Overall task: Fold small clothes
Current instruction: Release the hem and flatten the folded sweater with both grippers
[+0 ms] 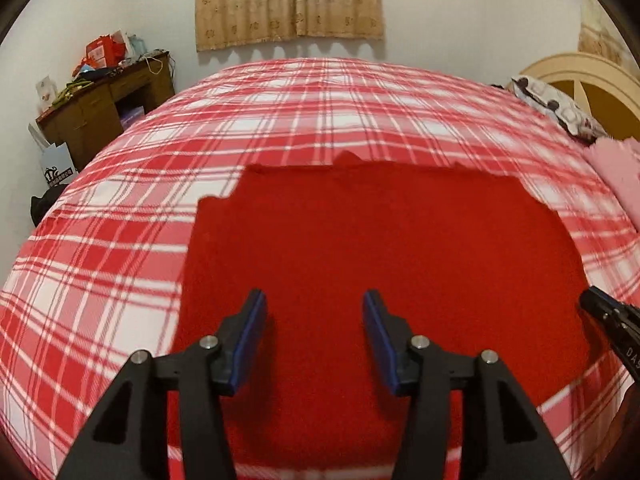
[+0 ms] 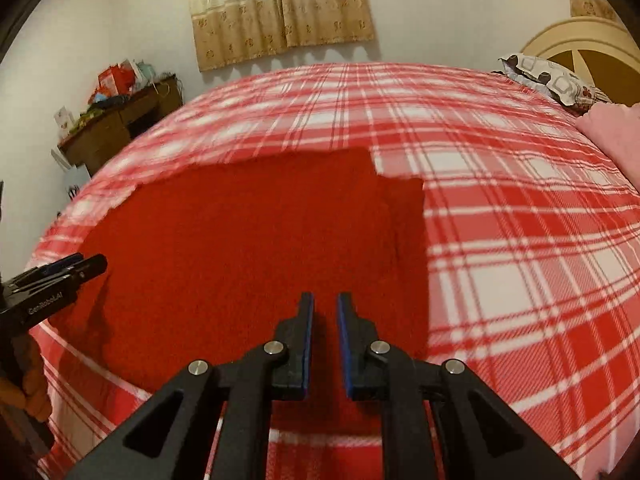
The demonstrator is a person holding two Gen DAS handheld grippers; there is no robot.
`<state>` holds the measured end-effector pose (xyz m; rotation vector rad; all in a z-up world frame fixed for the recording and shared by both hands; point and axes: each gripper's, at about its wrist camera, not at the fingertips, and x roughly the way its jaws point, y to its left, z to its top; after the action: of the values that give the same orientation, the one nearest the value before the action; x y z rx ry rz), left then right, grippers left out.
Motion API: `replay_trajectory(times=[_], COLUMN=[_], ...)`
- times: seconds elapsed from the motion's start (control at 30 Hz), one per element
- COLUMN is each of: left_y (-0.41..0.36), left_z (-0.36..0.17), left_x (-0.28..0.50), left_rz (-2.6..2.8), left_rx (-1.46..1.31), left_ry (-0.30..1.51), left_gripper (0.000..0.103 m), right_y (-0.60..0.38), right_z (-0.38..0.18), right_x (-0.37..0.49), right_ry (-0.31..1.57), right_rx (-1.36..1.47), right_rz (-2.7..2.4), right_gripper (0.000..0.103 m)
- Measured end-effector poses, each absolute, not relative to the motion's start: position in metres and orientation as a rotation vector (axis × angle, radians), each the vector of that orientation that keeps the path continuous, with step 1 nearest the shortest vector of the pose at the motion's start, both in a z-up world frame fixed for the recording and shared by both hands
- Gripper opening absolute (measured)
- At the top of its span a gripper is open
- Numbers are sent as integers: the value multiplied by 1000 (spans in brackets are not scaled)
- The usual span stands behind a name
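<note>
A red garment (image 1: pixel 380 260) lies flat on a bed (image 1: pixel 120 260) covered in a red-and-white plaid sheet, spread across the near middle of the mattress with its far edge stepped and slightly uneven. The left claw (image 1: pixel 315 300) hovers over the near part of the garment, its blue-padded fingers (image 1: pixel 256 320) standing well apart with only the cloth's surface showing between them; nothing is gripped. The right claw (image 2: pixel 325 302) hangs over the garment's right half, near its right edge, with its fingers (image 2: pixel 307 320) drawn almost together, a narrow slit left between the pads and no fabric caught in it. Each claw shows at the margin of the other's view, low and to the side over the cloth. Toward the headboard (image 1: pixel 580 76) lie a patterned pillow (image 1: pixel 556 108) and a pink blanket (image 1: pixel 616 172), well apart from the garment. A cluttered wooden desk (image 1: pixel 100 108) stands against the far wall, left of the bed, and a beige curtain (image 1: pixel 288 0) hangs above.
</note>
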<state>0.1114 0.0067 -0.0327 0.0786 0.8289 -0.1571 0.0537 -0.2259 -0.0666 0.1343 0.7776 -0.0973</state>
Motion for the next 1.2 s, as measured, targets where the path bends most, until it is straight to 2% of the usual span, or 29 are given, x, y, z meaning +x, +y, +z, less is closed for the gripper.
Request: replay_trajectory(times=[0.13, 0.3, 0.37, 0.83, 1.07, 1.2], left_y=[6, -3, -2, 5, 3, 12], left_z=[-46, -52, -55, -50, -54, -52], left_x=[107, 95, 92, 71, 68, 63], left_rz=[-122, -62, -50, -58, -64, -65], left_rx=[77, 148, 144, 116, 120, 109], left_ry=[853, 808, 799, 837, 846, 851], left_gripper=[54, 70, 73, 73, 77, 79], right_y=[-222, -221, -221, -180, -172, -180], right_z=[-77, -80, -80, -54, -80, -81], right_x=[51, 50, 49, 20, 31, 30], right_ry=[766, 748, 745, 706, 810, 803], right_rx=[101, 94, 97, -1, 4, 61], right_rz=[-111, -110, -109, -65, -65, -42], right_gripper=[12, 12, 12, 12, 12, 12])
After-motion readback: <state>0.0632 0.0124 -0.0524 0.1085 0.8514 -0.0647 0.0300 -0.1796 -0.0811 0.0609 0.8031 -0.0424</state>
